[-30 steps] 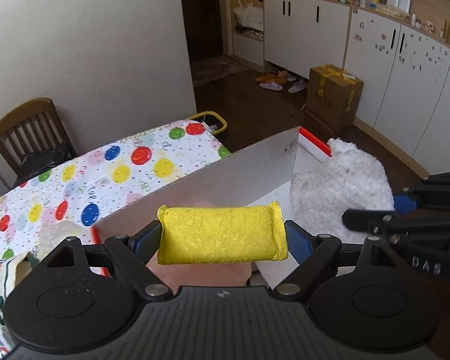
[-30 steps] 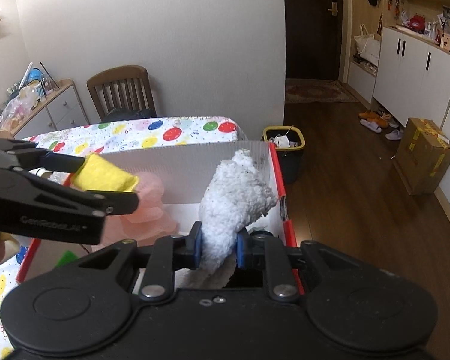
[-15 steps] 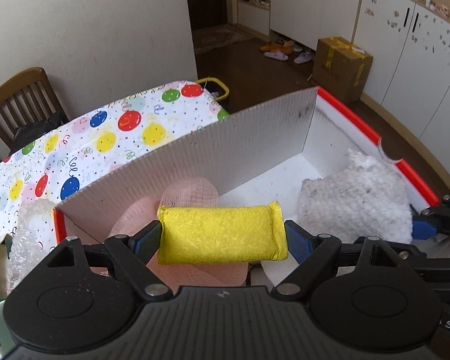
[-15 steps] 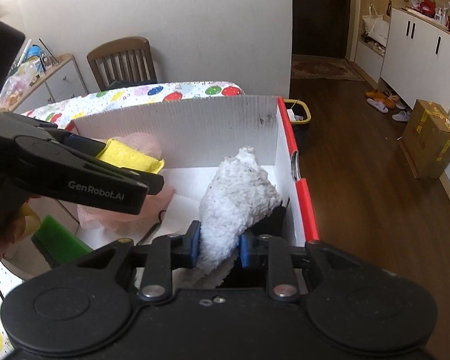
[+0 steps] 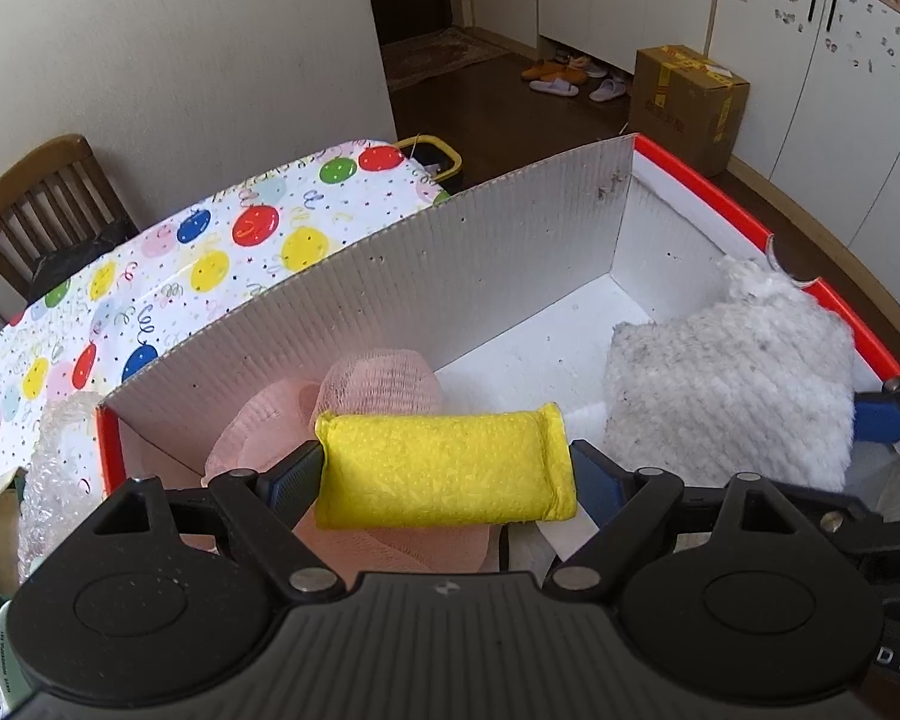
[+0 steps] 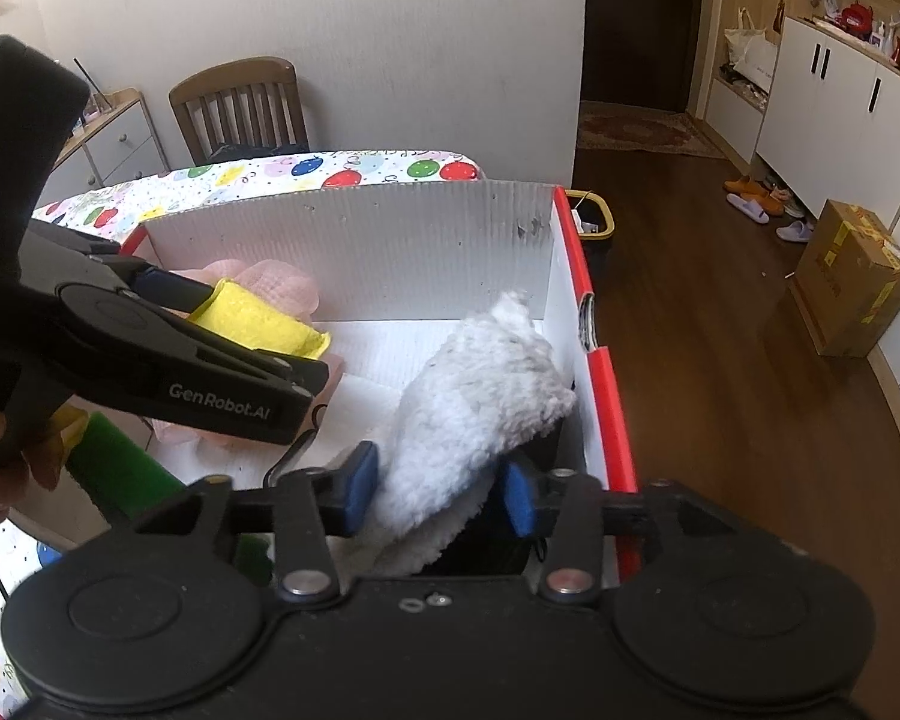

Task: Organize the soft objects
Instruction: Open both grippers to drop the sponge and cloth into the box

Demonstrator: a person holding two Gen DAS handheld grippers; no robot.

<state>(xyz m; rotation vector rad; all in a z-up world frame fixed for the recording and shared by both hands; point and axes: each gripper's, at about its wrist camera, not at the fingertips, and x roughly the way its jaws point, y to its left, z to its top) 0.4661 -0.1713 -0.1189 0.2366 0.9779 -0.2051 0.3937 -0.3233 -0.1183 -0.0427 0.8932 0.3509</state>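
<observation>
Already the right tongs (image 6: 432, 489) are opening off the white cloth (image 6: 480, 396), which is settling in the box (image 5: 390, 264); the left tongs (image 5: 444, 471) are clenching the yellow sponge (image 5: 444, 468) over the pink pouf (image 5: 378, 384), not yet dropped.

A wooden chair (image 6: 237, 105) stood against the wall behind the table, which wore a cloth printed with coloured balloons (image 5: 210, 252). A yellow-rimmed bin (image 6: 594, 222) sat on the dark wood floor beside the table. Farther off, a taped cardboard box (image 6: 852, 279) rested near white cabinets (image 6: 834, 96), with slippers (image 6: 756, 201) lined up along them. A low dresser (image 6: 114, 141) stood left of the chair.
</observation>
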